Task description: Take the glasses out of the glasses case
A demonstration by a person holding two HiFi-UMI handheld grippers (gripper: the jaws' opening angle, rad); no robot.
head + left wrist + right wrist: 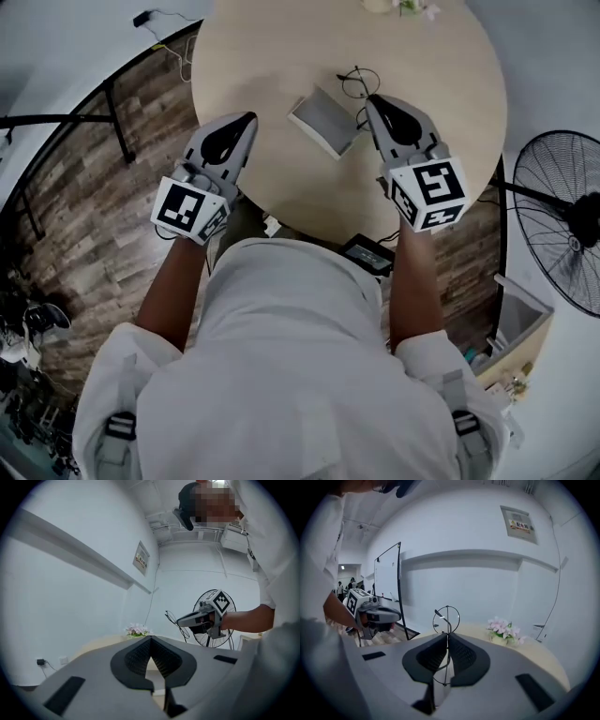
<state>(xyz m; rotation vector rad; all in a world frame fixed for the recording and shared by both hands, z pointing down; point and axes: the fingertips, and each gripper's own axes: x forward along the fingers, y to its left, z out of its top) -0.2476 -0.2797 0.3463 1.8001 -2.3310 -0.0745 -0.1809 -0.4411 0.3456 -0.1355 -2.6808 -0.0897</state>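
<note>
The grey glasses case (323,120) lies open on the round wooden table (431,66), and I see nothing in it. My right gripper (372,98) is shut on the thin wire-rimmed glasses (356,82), just right of the case. In the right gripper view the jaws pinch the frame, with one round lens of the glasses (446,619) standing above my right gripper (447,641). The left gripper view also shows the glasses (171,616) at the right gripper's tip. My left gripper (249,119) hovers left of the case, shut and empty (150,641).
A small pot of pink flowers (504,629) stands at the table's far edge. A standing fan (562,216) is on the right beside the table. A black box (367,253) lies on the floor near the person's body. A black metal frame (112,103) stands at the left.
</note>
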